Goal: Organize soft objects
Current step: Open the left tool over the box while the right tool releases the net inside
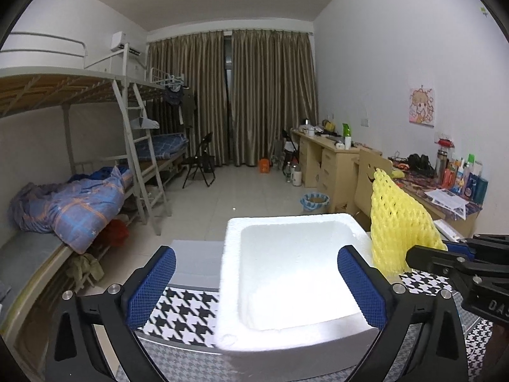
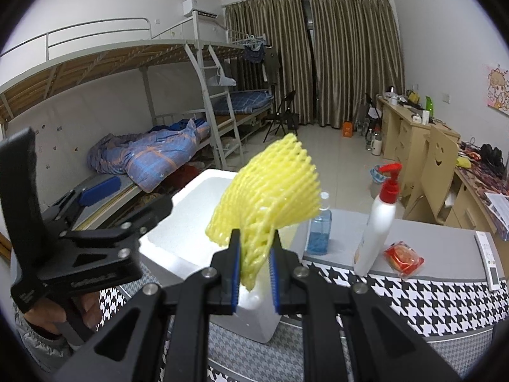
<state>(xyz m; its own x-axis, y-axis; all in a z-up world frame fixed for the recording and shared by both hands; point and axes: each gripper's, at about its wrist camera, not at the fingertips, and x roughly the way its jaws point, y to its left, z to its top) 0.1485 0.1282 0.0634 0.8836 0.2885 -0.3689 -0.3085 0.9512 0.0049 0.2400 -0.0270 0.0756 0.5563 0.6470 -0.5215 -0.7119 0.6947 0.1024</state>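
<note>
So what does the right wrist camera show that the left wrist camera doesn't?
Only the right wrist view shows the pump bottle, the blue-liquid bottle, the red packet, and the right gripper with its jaws shut on the yellow foam net. Only the left wrist view shows the left gripper with its jaws wide open around the white foam box, and the inside of that box, with nothing in it. Both show the net, the box, the houndstooth cloth and the bunk beds.

a dormitory bedroom: metal bunk beds (image 1: pixel 95 121) with a ladder (image 1: pixel 140 159) and rumpled plaid quilt (image 1: pixel 79 207), long curtains (image 1: pixel 232 95), a wall air conditioner (image 1: pixel 122 43), and cluttered wooden desks (image 1: pixel 321 152) along the wall.
</note>
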